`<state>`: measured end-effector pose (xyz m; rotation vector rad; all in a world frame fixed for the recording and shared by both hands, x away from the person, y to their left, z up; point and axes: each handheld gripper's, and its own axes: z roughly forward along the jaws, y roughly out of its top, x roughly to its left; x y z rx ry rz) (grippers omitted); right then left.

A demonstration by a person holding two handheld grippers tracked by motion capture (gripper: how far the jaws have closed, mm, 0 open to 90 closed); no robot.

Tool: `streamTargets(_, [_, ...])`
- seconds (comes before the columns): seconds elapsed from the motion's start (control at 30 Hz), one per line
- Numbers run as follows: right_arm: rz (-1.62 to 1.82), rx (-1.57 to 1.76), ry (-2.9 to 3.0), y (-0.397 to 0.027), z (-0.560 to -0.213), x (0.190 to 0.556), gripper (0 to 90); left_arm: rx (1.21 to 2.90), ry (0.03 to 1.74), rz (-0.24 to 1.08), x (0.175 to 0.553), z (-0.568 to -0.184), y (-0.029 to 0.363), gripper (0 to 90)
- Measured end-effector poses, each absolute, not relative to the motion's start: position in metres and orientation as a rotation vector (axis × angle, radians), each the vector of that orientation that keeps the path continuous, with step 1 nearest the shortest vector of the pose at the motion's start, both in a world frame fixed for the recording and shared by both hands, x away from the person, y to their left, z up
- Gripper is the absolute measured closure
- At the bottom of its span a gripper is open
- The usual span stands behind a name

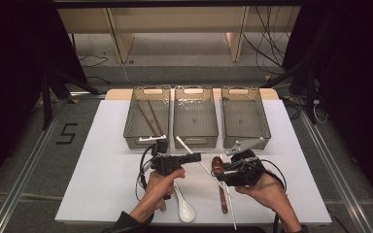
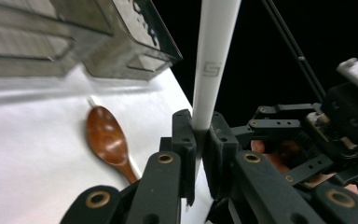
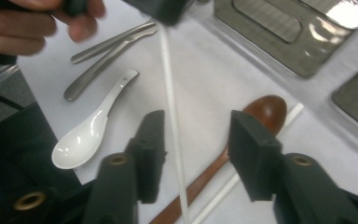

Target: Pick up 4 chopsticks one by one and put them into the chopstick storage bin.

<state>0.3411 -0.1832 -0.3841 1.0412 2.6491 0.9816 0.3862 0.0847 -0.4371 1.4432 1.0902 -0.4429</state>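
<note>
- Left gripper (image 2: pixel 200 135): fingers clamp the long white plastic chopstick (image 2: pixel 213 60), lifted above the counter's middle.
- Right gripper (image 3: pixel 196 149): fingers apart around it, not pressing.
- Step: handover. Next, probably carry it to a grey bin (image 1: pixel 195 119).

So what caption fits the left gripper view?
Left gripper shut on long white plastic chopstick, brown wooden spoon lying beside.

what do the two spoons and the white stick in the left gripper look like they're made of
The brown spoon looks like lacquered wood: reddish brown with a soft sheen. The white spoon looks like glazed ceramic, though glossy plastic is possible: smooth white with bright highlights. The white chopstick, clamped in the left gripper, seems matte plastic or melamine: even white with a small stamped mark.
</note>
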Motion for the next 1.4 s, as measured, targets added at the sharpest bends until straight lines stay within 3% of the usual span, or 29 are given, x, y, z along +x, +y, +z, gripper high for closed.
streamTargets(0.17, [0.973, 1.14, 2.614, -0.191, -0.389, 0.343, 40.5, 1.44, 1.107, -0.41, 0.393, -0.43, 0.103, 83.6])
streamTargets(0.47, [0.893, 1.264, 2.56, -0.201, -0.402, 0.346, 32.4, 1.453, 1.13, -0.348, 0.405, -0.411, 0.143, 83.5])
streamTargets(1.4, [0.856, 1.272, 2.551, -0.205, -0.42, 0.34, 26.9, 1.406, 1.234, -0.123, 0.459, -0.345, 0.234, 83.4])
